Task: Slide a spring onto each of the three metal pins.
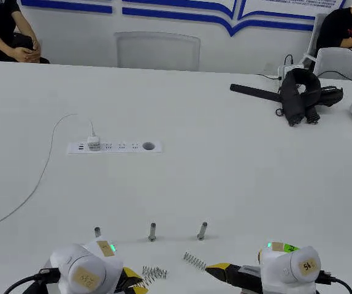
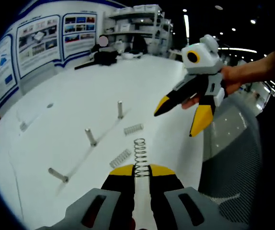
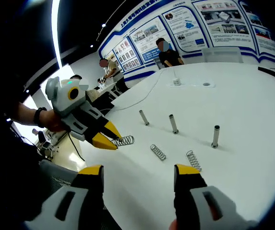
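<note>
Three short metal pins stand upright in a row near the table's front edge: left pin (image 1: pixel 97 232), middle pin (image 1: pixel 152 231), right pin (image 1: pixel 202 230). All three are bare. My left gripper (image 2: pixel 141 168) is shut on the end of a spring (image 2: pixel 140 152), held just above the table in front of the pins. Two more springs (image 2: pixel 133 128) (image 2: pixel 120 158) lie loose on the table. My right gripper (image 3: pixel 140 170) is open with nothing between its jaws, hovering near the loose spring (image 1: pixel 194 261). In the right gripper view, the left gripper (image 3: pixel 106 140) holds its spring (image 3: pixel 123 140) out sideways.
A white power strip (image 1: pixel 114 147) with a plugged charger and trailing cable lies mid-table. A black device (image 1: pixel 298 95) rests at the far right. People sit at the far corners, and a chair (image 1: pixel 157 49) stands behind the table.
</note>
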{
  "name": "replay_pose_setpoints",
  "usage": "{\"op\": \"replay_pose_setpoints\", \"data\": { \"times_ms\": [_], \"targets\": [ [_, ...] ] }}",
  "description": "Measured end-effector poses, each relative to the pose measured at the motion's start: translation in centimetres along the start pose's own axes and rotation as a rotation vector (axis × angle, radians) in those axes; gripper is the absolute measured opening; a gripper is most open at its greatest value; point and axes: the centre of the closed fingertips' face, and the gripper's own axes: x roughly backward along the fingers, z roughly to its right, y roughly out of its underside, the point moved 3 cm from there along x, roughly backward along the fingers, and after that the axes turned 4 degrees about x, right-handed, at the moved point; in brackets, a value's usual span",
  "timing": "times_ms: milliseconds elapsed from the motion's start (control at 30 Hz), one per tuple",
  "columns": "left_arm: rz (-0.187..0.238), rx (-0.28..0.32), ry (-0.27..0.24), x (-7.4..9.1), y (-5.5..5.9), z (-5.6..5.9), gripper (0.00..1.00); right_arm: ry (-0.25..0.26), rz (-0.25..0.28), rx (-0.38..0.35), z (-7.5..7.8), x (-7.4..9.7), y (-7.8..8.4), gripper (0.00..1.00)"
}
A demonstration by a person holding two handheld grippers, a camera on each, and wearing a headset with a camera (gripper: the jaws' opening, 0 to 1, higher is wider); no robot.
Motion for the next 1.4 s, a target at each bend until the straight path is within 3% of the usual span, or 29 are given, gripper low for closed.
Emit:
{"op": "replay_pose_setpoints", "data": {
  "times_ms": [600,700,900,1100,1400],
  "targets": [
    [0.008,-0.059,0.062,-1.0,-0.9,3.0,0.1,-0.09,-0.004,-0.017,-1.3,-1.2,-0.4,0.37],
    [0.008,-0.067,0.073,-1.0,-1.0,3.3,0.1,-0.099,-0.004,0.009,-1.4,-1.4,-0.5,0.32],
    [0.002,-0.094,0.093,-1.2,-1.1,4.2,0.1,-0.148,-0.012,0.006,-2.1,-1.5,-0.4,0.29],
    [0.0,-0.123,0.108,-1.3,-1.2,4.6,0.1,-0.192,-0.051,0.034,-2.8,-1.5,0.2,0.24],
    [-0.011,-0.152,0.131,-1.3,-1.2,4.7,0.1,-0.207,-0.048,0.027,-2.6,-1.1,-0.2,0.17]
  ]
}}
